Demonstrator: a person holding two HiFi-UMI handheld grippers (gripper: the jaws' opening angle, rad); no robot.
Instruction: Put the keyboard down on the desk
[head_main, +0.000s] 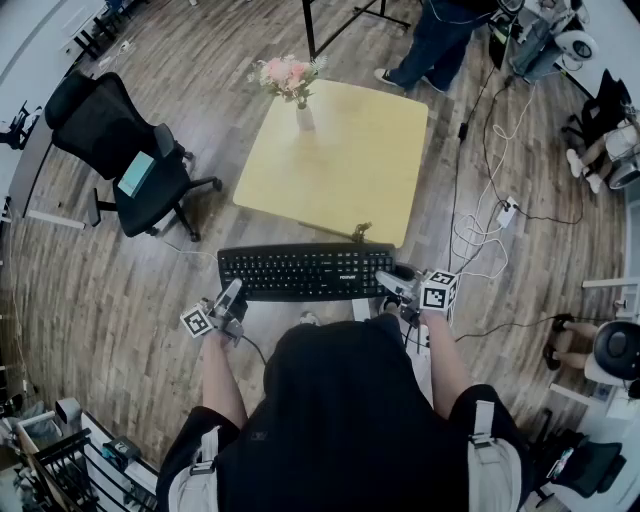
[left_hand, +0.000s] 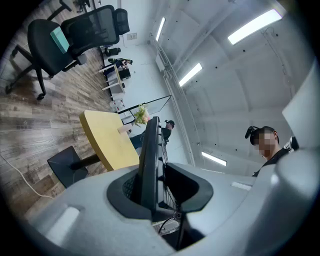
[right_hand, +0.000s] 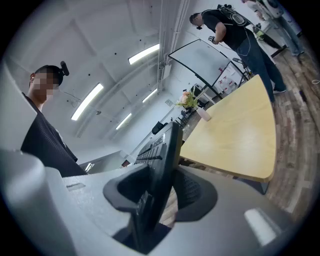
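The left tongs (head_main: 234, 296) and the right tongs (head_main: 392, 282) each clench one end of the black keyboard (head_main: 305, 271), holding it in the air near the edge of the yellow tabletop (head_main: 340, 165).

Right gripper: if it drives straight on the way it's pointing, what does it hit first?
The keyboard: the right gripper is clamped on its end and points along its length. The desk lies off to one side, probably out of that line, though depth is unclear.

Wood-plank floor (head_main: 100, 300), black office chair (head_main: 110, 125) (teal item (head_main: 136, 172) on its seat), ceiling strip lights (left_hand: 255, 25).
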